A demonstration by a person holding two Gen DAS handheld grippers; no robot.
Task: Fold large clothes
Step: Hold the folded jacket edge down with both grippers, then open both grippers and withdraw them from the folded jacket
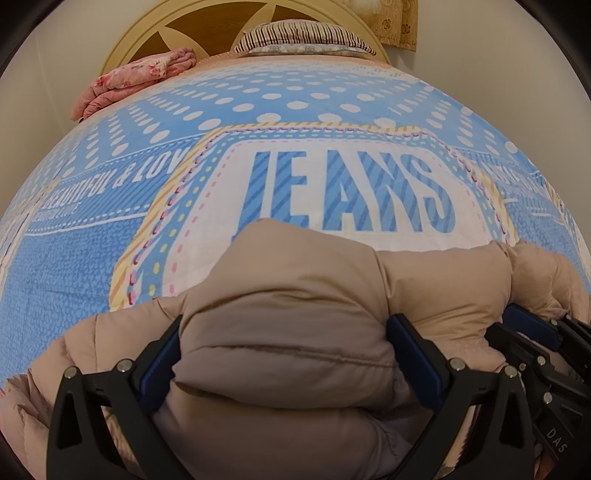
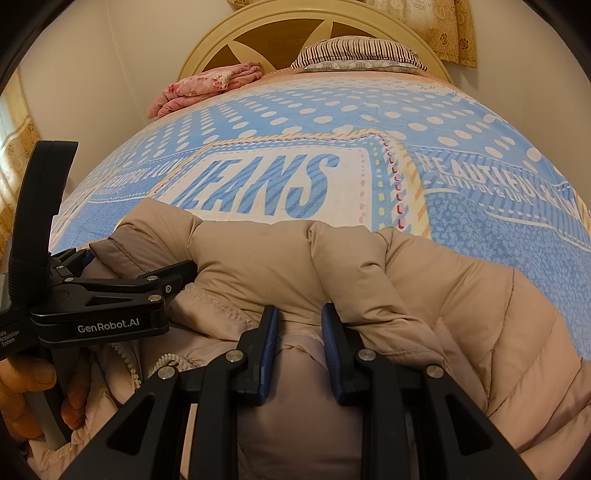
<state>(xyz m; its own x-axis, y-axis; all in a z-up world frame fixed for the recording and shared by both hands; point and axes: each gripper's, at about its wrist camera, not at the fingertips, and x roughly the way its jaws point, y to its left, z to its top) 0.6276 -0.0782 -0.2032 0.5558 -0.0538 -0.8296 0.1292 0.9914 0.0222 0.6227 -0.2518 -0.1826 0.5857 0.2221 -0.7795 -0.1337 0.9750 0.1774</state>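
Note:
A beige puffer jacket (image 1: pixel 295 280) lies bunched at the near edge of the bed; it also shows in the right wrist view (image 2: pixel 424 295). My left gripper (image 1: pixel 284 339) has its jaws wide apart around a thick roll of the jacket, both pads pressing into it. It also shows from the side in the right wrist view (image 2: pixel 147 280). My right gripper (image 2: pixel 299 332) is nearly closed and pinches a fold of the jacket beside the left one. Its fingers (image 1: pixel 532 325) show at the right edge of the left wrist view.
The bed sheet (image 1: pixel 332 110) is blue with white dots and the word JEANS. A pink folded blanket (image 1: pixel 129 81) and a striped pillow (image 1: pixel 303 37) lie by the wooden headboard (image 2: pixel 280 29). Curtains (image 2: pixel 443 26) hang behind.

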